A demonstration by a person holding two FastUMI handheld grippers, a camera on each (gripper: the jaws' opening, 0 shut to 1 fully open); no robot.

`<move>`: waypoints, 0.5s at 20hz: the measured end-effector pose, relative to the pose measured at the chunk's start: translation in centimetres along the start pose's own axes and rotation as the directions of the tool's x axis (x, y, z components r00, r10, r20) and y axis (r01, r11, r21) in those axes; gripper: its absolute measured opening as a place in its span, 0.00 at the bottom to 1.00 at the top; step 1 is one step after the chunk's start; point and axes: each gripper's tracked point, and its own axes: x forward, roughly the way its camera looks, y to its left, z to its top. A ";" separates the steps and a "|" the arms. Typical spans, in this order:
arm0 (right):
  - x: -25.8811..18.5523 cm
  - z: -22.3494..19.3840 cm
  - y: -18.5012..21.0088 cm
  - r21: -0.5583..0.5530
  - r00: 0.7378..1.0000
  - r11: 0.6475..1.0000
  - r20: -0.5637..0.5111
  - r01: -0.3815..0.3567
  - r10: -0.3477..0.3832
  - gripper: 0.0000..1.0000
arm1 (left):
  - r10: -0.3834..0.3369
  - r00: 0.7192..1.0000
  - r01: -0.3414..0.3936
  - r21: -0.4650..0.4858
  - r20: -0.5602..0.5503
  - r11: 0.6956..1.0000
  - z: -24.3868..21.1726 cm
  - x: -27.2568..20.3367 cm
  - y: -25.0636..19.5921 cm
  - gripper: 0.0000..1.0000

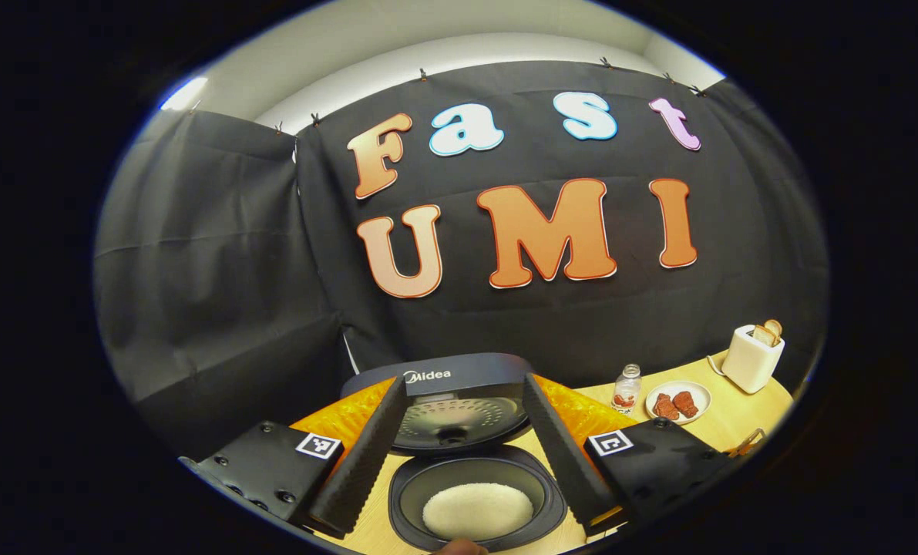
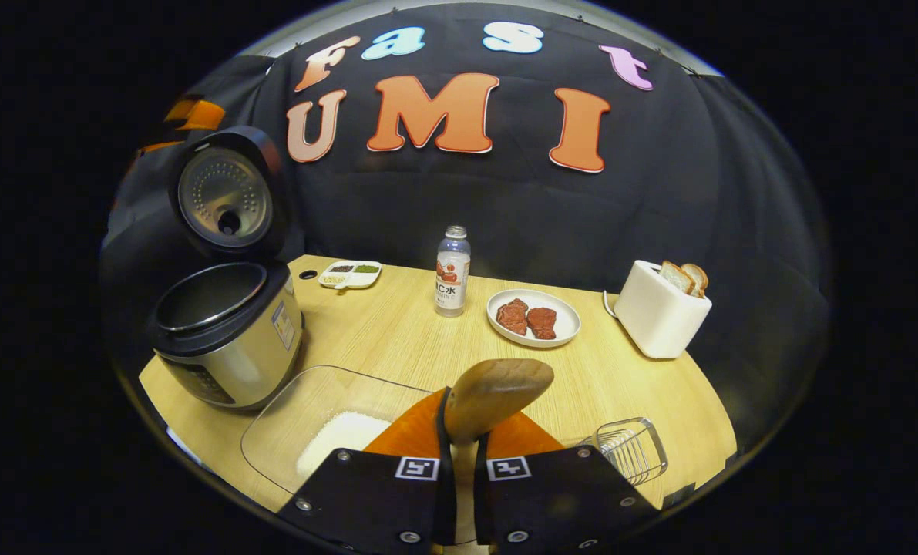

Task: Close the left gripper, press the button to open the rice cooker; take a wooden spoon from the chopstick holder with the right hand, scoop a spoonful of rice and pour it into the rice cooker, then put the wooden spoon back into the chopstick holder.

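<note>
Rice cooker [image 2: 223,339] on worktop [image 2: 397,331] at left, lid up, white rice in its pot [image 1: 478,510]. Left tool [image 1: 465,451] spread wide above the pot, gripping nothing. Right tool [image 2: 462,451] clamped on wooden spoon [image 2: 497,389], bowl upward, over glass dish [image 2: 304,416] holding rice. Wire chopstick holder [image 2: 632,447] just right.

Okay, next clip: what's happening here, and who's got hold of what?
A person is working two handheld tools at a table. The rice cooker already stands open, lid up; the left gripper view shows white rice in its pot. The left tool hovers open above the pot, holding nothing. The right tool is shut on the wooden spoon, bowl up, over the glass dish of rice. The wire chopstick holder sits to its right.
</note>
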 end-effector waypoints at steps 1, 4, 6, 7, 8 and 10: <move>0.2 -0.3 0.2 -0.016 1.000 1.000 -0.004 0.006 -0.006 0.08 | 0.004 1.000 -0.004 0.005 -0.001 1.000 -0.1 0.0 0.2 1.00; 0.2 -0.5 0.5 -0.077 0.999 0.996 0.023 0.046 -0.045 0.08 | 0.024 1.000 -0.024 0.011 -0.008 1.000 -0.6 0.1 1.5 1.00; 0.3 -1.0 1.3 -0.102 0.998 0.993 0.024 0.056 -0.054 0.09 | 0.036 0.999 -0.036 0.011 -0.017 0.999 -1.2 0.1 2.6 1.00; 0.3 -0.9 1.8 -0.122 0.998 0.991 0.031 0.059 -0.055 0.08 | 0.042 0.999 -0.042 0.011 -0.021 0.999 -1.4 0.1 3.1 1.00; 0.4 -1.3 2.4 -0.140 0.998 0.988 0.024 0.059 -0.056 0.08 | 0.047 0.999 -0.047 0.011 -0.026 0.999 -1.6 0.1 3.7 1.00; 0.3 -1.7 3.7 -0.157 0.998 0.986 0.021 0.062 -0.060 0.08 | 0.056 0.998 -0.056 0.010 -0.036 0.998 -2.2 0.4 4.7 1.00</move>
